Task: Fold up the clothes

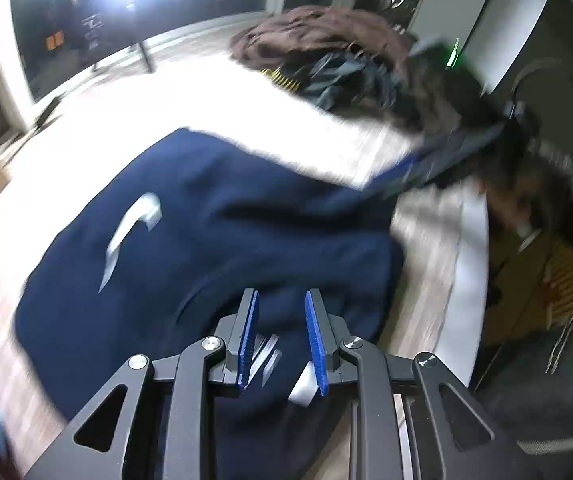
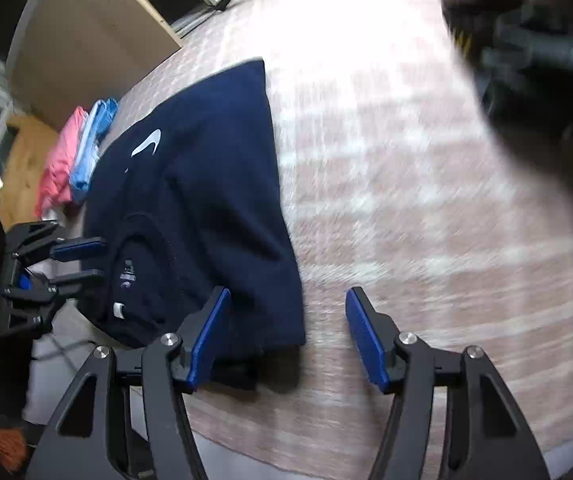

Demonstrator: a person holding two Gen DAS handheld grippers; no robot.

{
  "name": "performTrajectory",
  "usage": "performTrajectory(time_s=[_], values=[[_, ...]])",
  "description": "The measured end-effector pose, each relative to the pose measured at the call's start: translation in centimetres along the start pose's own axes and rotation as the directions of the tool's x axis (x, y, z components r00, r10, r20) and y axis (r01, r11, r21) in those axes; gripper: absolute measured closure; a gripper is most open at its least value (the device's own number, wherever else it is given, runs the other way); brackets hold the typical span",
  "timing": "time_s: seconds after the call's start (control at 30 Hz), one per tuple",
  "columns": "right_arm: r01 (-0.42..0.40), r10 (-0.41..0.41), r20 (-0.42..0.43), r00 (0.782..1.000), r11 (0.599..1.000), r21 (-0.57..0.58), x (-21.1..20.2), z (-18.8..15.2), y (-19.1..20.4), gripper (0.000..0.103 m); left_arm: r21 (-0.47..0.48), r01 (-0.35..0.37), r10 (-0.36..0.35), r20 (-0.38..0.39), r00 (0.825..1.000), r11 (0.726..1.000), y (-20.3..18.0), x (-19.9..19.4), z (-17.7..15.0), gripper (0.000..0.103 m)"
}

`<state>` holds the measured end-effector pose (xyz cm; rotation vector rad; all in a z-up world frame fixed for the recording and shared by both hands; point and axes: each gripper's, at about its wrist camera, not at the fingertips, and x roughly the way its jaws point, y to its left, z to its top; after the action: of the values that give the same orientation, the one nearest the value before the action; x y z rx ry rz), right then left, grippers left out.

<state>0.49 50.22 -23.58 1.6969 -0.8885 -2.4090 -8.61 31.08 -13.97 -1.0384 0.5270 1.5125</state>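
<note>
A navy shirt (image 1: 214, 216) with a white swoosh logo lies folded on the wood-grain table; it also shows in the right wrist view (image 2: 206, 208). My left gripper (image 1: 280, 302) hovers over the shirt's collar end with jaws apart and nothing between them; it also shows at the left of the right wrist view (image 2: 90, 260). My right gripper (image 2: 286, 300) is open wide at the shirt's near right corner, its left finger (image 2: 206, 340) over the cloth and its right finger (image 2: 366, 340) over bare table.
A pile of unfolded dark and brown clothes (image 1: 338, 60) lies at the far side of the table (image 2: 406, 200). Folded pink (image 2: 62, 160) and light blue (image 2: 92, 144) garments sit to the left of the shirt. A cardboard box (image 2: 86, 40) stands behind.
</note>
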Motion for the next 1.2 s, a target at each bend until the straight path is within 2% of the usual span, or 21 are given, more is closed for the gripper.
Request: performTrajectory(time_s=[0.03, 0.07, 0.1, 0.2, 0.3, 0.37, 0.43, 0.53, 0.67, 0.7, 0.73, 0.77, 0.87, 0.9, 0.93, 1.0, 1.07, 1.1, 1.2], values=[[-0.047, 0.048, -0.008, 0.999, 0.999, 0.016, 0.1, -0.1, -0.1, 0.063, 0.024, 0.024, -0.023, -0.018, 1.000, 0.999, -0.6, 0.9, 0.2, 0.076], [-0.104, 0.105, -0.034, 0.994, 0.994, 0.029, 0.0, -0.2, 0.1, 0.072, 0.053, 0.046, -0.043, -0.050, 0.998, 0.998, -1.4, 2.0, 0.3, 0.073], [-0.132, 0.133, -0.055, 0.990, 0.991, 0.023, -0.4, -0.4, 0.3, 0.076, 0.081, 0.068, -0.062, -0.082, 0.995, 0.994, -2.2, 3.0, 0.3, 0.073], [-0.128, 0.125, -0.074, 0.989, 0.991, -0.045, -2.7, -0.7, 1.2, 0.076, 0.161, 0.141, -0.111, -0.181, 0.977, 0.977, -4.5, 6.2, 0.4, 0.074], [-0.121, 0.123, 0.048, 0.991, 0.992, -0.036, -5.2, 1.6, 0.1, 0.060, 0.243, 0.125, -0.083, -0.179, 0.980, 0.962, -6.3, 6.1, -0.6, 0.069], [-0.117, 0.121, 0.130, 0.984, 0.992, -0.038, -5.3, 4.0, -0.4, 0.059, 0.233, 0.121, -0.080, -0.180, 0.981, 0.965, -6.4, 6.1, -0.6, 0.069], [-0.119, 0.126, 0.160, 0.979, 0.991, -0.053, -3.6, 6.9, -0.2, 0.059, 0.211, 0.119, -0.081, -0.182, 0.980, 0.970, -6.2, 6.2, -0.5, 0.069], [-0.117, 0.129, 0.135, 0.982, 0.989, -0.091, 0.8, 10.8, 1.9, 0.059, 0.193, 0.117, -0.083, -0.175, 0.981, 0.974, -6.1, 6.4, -0.5, 0.069], [-0.092, 0.104, 0.091, 0.990, 0.988, -0.121, 4.6, 13.3, 1.9, 0.059, 0.160, 0.103, -0.079, -0.147, 0.986, 0.982, -5.1, 5.5, -1.1, 0.068], [-0.121, 0.128, 0.068, 0.989, 0.988, -0.099, 5.6, 13.7, 1.7, 0.070, 0.126, 0.076, -0.060, -0.125, 0.990, 0.989, -4.0, 4.2, -1.7, 0.068], [-0.105, 0.110, 0.054, 0.992, 0.990, -0.089, 5.9, 13.9, 1.5, 0.094, 0.091, 0.050, -0.040, -0.104, 0.994, 0.995, -2.9, 2.9, -2.3, 0.068], [-0.046, 0.051, 0.047, 0.998, 0.995, -0.092, 5.6, 13.9, 1.4, 0.096, 0.056, 0.024, -0.020, -0.083, 0.996, 0.998, -1.8, 1.6, -2.8, 0.069], [0.092, -0.085, 0.073, 0.994, 0.992, -0.092, 2.1, 13.8, 1.2, 0.094, -0.053, -0.048, 0.047, -0.026, 0.999, 0.997, 1.5, -2.3, -4.5, 0.069], [0.122, -0.114, 0.083, 0.990, 0.988, -0.093, 0.7, 13.7, 1.5, 0.089, -0.090, -0.071, 0.070, -0.008, 0.997, 0.993, 2.6, -3.6, -5.1, 0.068], [0.136, -0.127, 0.095, 0.987, 0.986, -0.099, -0.7, 13.5, 1.7, 0.078, -0.128, -0.092, 0.094, 0.008, 0.996, 0.987, 3.7, -4.9, -5.6, 0.067], [0.099, -0.082, 0.120, 0.989, 0.985, -0.144, -3.3, 13.5, 3.6, 0.072, -0.203, -0.133, 0.144, 0.039, 0.989, 0.970, 5.8, -7.5, -6.8, 0.067], [0.042, -0.014, 0.113, 0.993, 0.968, -0.249, -5.5, 13.8, 7.3, 0.064, -0.278, -0.170, 0.195, 0.065, 0.979, 0.945, 8.0, -10.1, -7.9, 0.067], [0.031, 0.003, 0.104, 0.995, 0.946, -0.324, -5.9, 14.1, 9.9, 0.055, -0.316, -0.187, 0.221, 0.077, 0.972, 0.930, 9.1, -11.4, -8.5, 0.066], [0.012, 0.033, 0.080, 0.996, 0.860, -0.510, -4.6, 14.5, 16.0, 0.050, -0.426, -0.231, 0.301, 0.105, 0.948, 0.875, 12.4, -15.3, -10.2, 0.068]])
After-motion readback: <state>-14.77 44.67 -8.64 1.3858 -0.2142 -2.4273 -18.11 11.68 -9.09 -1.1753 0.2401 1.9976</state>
